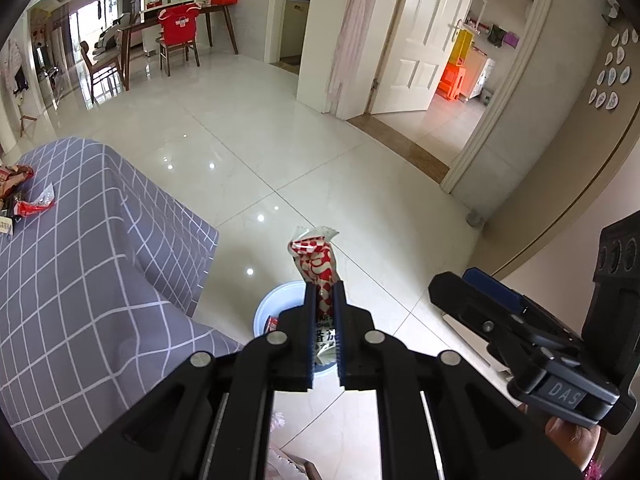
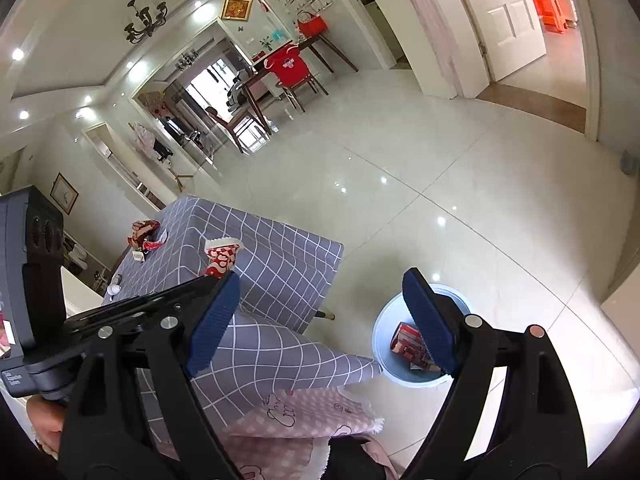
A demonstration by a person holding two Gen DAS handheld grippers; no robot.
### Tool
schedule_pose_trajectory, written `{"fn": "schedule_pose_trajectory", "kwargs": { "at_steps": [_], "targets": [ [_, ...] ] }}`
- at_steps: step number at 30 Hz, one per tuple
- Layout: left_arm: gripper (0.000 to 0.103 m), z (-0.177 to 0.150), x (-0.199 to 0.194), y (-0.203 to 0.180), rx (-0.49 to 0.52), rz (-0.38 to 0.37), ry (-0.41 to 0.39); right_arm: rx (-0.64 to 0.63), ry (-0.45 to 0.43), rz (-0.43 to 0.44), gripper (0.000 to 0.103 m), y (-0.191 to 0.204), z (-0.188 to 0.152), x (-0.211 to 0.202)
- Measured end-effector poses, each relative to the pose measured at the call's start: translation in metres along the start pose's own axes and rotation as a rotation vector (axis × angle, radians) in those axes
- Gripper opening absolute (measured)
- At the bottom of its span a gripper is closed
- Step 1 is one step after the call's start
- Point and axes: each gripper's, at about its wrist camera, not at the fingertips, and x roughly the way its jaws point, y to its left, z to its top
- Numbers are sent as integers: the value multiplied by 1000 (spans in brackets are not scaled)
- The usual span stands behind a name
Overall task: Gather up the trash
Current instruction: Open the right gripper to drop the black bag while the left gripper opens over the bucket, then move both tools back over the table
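The biggest thing near me is the table with the grey checked cloth (image 2: 280, 256). It stands just beside the white bin (image 2: 386, 364) on the shiny floor (image 1: 320, 168).

I think the job is about half done. Some red trash in the bin (image 2: 408, 340) is already there. More trash on the table (image 1: 24, 196) is left: a small pile of red and brown wrappers at the far side of the cloth. So I judge there are a few more trips to make.

My left gripper (image 1: 325, 320) is closed tight on a red and white wrapper (image 1: 316, 264). The wrapper sticks up between the two fingers. It hangs above the floor, and the bin sits right under it in the left camera. I think the next thing is to let it drop in.

My right gripper (image 2: 320, 320) is wide open and holds nothing. It hovers near the bin, between the table edge and the wall.

What could get in the way? The cloth hangs low, close to the bin's rim, so the wrapper could catch on it. My two grippers are also close together. A pink cloth with little drawings (image 2: 304, 420) is low in the right camera; I cannot tell what it belongs to. Far off there is a dining table with a red chair (image 1: 178, 32), well apart from my work.
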Motion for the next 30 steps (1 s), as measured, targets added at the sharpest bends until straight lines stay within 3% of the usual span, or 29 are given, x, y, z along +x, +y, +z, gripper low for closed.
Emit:
{"fn": "schedule_pose_trajectory", "kwargs": {
  "at_steps": [14,15,16,17,18,30],
  "targets": [
    [11,16,22,-24,37,-39,22,54,-122,-60,82,-16,7,-23],
    [23,18,24,-24,29,-37,24,56,-129,-62,82,-17,7,-24],
    [55,19,27,-23,17,-31,30,59,-136,-65,82,-18,8,-26],
    [69,20,28,-20,-8,-20,22,60,-140,-67,82,-19,9,-27],
    [75,20,24,-16,-34,-8,-7,60,-138,-68,82,-19,9,-26],
    [75,8,0,7,-46,28,-42,41,-80,-48,82,-2,1,-7]
  ]
}}
